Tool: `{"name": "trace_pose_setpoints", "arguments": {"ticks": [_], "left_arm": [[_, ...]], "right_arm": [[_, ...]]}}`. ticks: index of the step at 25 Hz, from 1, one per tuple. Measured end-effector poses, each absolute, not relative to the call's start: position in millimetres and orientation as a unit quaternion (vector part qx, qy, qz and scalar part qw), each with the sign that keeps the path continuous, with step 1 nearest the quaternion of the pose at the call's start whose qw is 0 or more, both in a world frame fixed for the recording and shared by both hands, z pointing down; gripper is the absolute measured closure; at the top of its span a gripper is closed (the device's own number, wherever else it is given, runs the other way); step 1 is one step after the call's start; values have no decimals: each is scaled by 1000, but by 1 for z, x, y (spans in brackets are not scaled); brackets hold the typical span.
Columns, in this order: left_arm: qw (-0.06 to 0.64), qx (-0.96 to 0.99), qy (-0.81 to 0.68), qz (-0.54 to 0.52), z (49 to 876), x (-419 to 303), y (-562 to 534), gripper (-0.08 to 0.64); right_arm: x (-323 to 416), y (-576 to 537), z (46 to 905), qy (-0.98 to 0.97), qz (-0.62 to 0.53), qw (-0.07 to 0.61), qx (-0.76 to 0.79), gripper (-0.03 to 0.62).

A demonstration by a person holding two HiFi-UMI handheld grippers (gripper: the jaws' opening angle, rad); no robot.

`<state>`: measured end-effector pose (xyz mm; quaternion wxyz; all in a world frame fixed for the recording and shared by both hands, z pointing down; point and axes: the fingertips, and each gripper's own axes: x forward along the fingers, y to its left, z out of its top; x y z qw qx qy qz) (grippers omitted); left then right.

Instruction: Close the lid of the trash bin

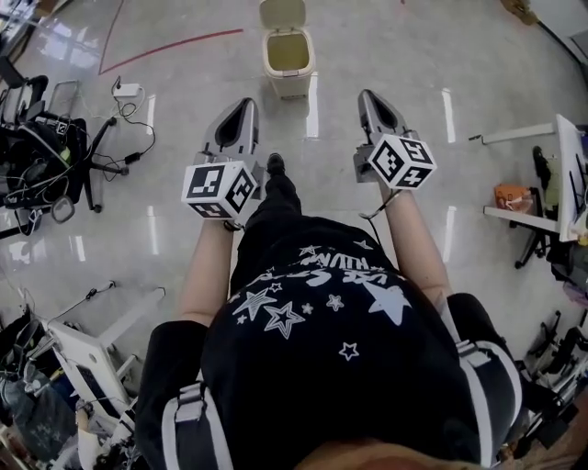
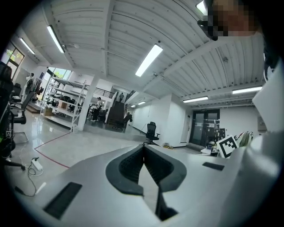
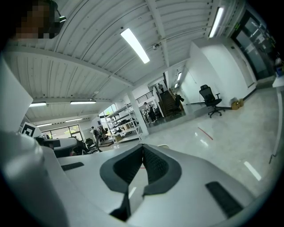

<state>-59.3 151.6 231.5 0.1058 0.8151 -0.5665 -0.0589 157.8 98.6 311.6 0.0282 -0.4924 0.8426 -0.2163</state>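
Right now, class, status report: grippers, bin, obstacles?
Left gripper shut, empty; right gripper shut, empty. Trash bin ahead, lid up, untouched. Only floor between.

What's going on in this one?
A person stands on a shiny floor holding the left gripper and the right gripper out in front, both empty with jaws together. The trash bin sits on the floor ahead, its lid tipped up and open. Neither gripper touches it; closing has not yet begun.

Head view above trash bin (image 1: 288, 81); gripper views outward.
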Motion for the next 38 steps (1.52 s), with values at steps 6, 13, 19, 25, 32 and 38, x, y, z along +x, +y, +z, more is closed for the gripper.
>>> {"name": "trace_pose_setpoints", "arguments": {"ticks": [6, 13, 19, 25, 32, 38], "left_arm": [[115, 826, -547, -67, 234, -85, 79, 548], [121, 837, -528, -75, 228, -123, 4, 549], [137, 836, -526, -73, 241, -159, -58, 549], [157, 840, -516, -64, 256, -173, -102, 549], [164, 840, -515, -55, 263, -165, -139, 549], [164, 823, -542, -45, 268, -161, -178, 548]], "right_arm": [[127, 33, 308, 838, -210, 17, -503, 586], [89, -42, 298, 833, -205, 11, -515, 586], [56, -105, 302, 824, -211, 11, -525, 586], [50, -141, 313, 808, -224, 5, -545, 586], [55, -179, 319, 805, -229, 1, -547, 586], [58, -232, 333, 815, -242, -6, -526, 586]]}}
